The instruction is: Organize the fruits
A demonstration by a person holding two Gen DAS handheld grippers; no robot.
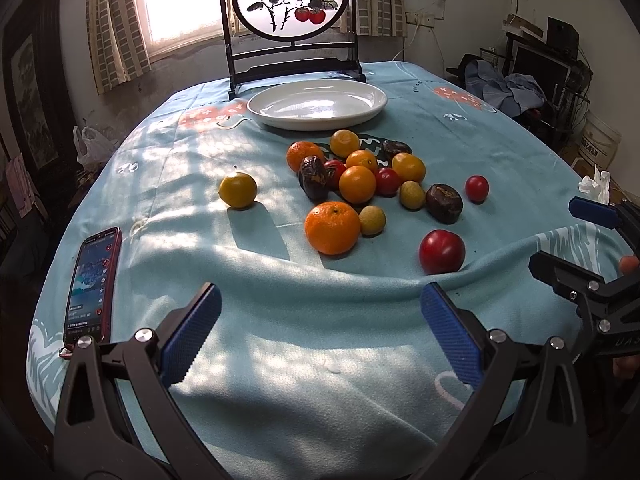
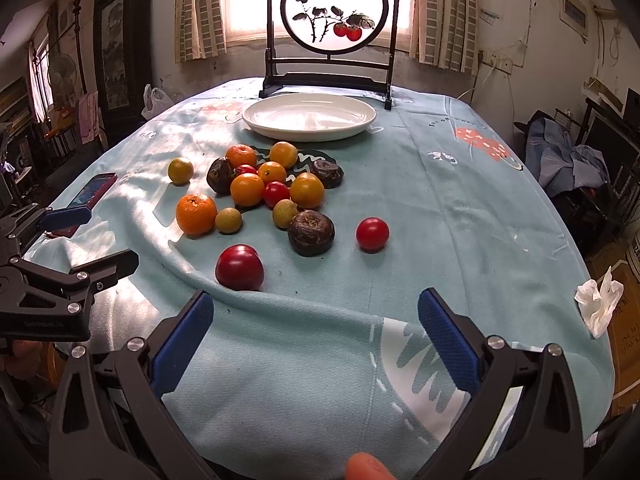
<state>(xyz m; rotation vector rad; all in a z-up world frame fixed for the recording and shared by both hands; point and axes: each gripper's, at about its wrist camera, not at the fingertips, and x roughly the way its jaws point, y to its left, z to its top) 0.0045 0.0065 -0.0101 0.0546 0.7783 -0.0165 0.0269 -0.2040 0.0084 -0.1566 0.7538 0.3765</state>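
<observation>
**Fruits in a loose heap on the desk, white plate behind them, both claws spread**

On the round painted screen (image 2: 333, 7) at the far edge of the desk there are black brush characters above a branch with two red fruits; I cannot read them surely. The phone (image 1: 93, 286) with a red case lies at the left, its screen is lit, but the text there is too small to read.

The desk (image 2: 460, 216) is covered with a soft light-blue cloth that makes folds and wrinkles near the front. The white plate (image 2: 309, 117) is smooth, glossy and oval, and it stands just before the dark wooden foot of the screen. The fruits (image 1: 357, 184) lie between the plate and the claws: round oranges, small yellow ones, shiny red ones and dark wrinkled ones, many touching each other. One big orange (image 1: 332, 228) and one big red fruit (image 1: 441, 251) lie nearest, and one yellow fruit (image 1: 237, 189) sits apart at the left. A crumpled white tissue (image 2: 599, 303) lies at the right edge.

The left claw (image 1: 320, 332) is wide spread over bare cloth and holds nothing. The right claw (image 2: 316, 332) is spread too, the red fruit just before its left finger. Their pads are blue and ribbed.
</observation>
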